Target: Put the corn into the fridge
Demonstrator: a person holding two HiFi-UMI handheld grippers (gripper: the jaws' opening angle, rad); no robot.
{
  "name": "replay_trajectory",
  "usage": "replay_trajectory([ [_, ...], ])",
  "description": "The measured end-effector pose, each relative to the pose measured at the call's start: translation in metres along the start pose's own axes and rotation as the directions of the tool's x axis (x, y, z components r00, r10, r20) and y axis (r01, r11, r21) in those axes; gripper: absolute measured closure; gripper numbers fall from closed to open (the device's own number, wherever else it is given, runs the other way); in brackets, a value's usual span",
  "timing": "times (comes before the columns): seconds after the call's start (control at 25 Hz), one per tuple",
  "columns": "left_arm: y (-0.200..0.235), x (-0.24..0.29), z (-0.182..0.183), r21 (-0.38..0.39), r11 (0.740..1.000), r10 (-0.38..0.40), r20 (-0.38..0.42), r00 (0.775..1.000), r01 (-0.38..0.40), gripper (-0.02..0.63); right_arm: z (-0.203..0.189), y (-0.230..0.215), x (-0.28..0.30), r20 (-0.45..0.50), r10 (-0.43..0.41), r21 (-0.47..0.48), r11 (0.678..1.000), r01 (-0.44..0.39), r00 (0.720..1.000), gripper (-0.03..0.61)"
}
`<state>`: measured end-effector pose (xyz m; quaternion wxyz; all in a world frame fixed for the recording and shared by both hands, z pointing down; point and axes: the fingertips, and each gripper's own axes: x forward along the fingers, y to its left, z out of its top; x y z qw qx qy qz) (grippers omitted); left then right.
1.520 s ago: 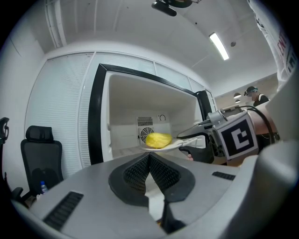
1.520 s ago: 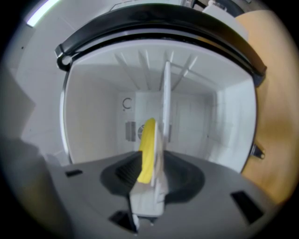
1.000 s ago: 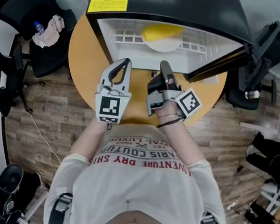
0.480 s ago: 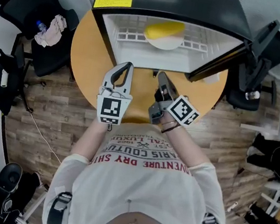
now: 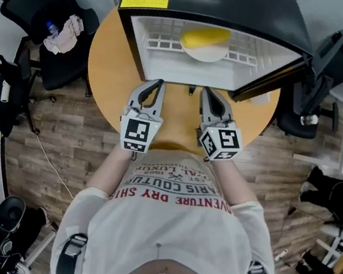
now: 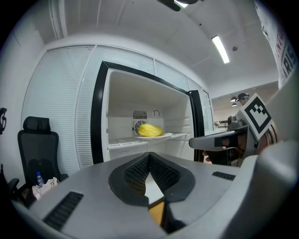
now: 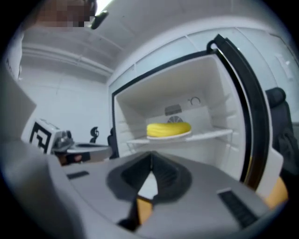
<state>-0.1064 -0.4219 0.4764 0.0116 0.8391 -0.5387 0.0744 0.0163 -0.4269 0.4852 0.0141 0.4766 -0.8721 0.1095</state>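
Note:
The yellow corn (image 5: 205, 37) lies on a white plate (image 5: 203, 55) on the shelf inside the open fridge (image 5: 169, 68). It shows in the left gripper view (image 6: 150, 130) and in the right gripper view (image 7: 168, 128) too, well ahead of both grippers. My left gripper (image 5: 156, 84) and right gripper (image 5: 205, 91) are side by side over the round orange table (image 5: 107, 71), pointing at the fridge opening. Both are shut with nothing between the jaws, as their own views show (image 6: 149, 154) (image 7: 151, 156).
The fridge door (image 5: 279, 69) stands swung open on the right. A black chair (image 5: 47, 7) at the left carries a cloth and a bottle (image 5: 62, 33). Another black chair (image 5: 335, 59) stands at the right. The floor is wooden.
My right gripper has rolled upright, so its marker cube now faces up, and it sits level beside the left one. The left gripper has hardly moved.

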Motion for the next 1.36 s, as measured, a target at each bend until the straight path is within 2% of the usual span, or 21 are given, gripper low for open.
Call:
replay_trajectory([
  [0.16, -0.004, 0.0, 0.001, 0.001, 1.0, -0.01, -0.001, 1.0, 0.01, 0.586, 0.008, 0.007, -0.001, -0.018, 0.0, -0.183, 0.983, -0.003, 1.0, 0.549],
  [0.28, -0.004, 0.0, 0.002, 0.004, 1.0, -0.013, 0.001, 1.0, 0.013, 0.586, 0.008, 0.01, 0.001, -0.03, 0.001, -0.231, 0.973, -0.008, 1.0, 0.549],
  [0.72, 0.001, -0.001, 0.005, 0.01, 1.0, -0.01, 0.005, 1.0, 0.01, 0.586, 0.014, 0.016, 0.004, -0.054, 0.001, -0.281, 0.959, -0.017, 0.999, 0.549],
  [1.12, 0.0, -0.002, 0.005, 0.009, 1.0, -0.008, 0.001, 1.0, 0.008, 0.586, 0.016, 0.021, 0.004, -0.076, -0.014, -0.238, 0.971, -0.004, 0.997, 0.549],
  [1.36, -0.013, -0.005, 0.022, -0.006, 0.999, -0.054, 0.031, 0.998, 0.054, 0.586, 0.029, 0.015, 0.002, -0.077, -0.049, -0.199, 0.979, 0.033, 0.996, 0.549],
])
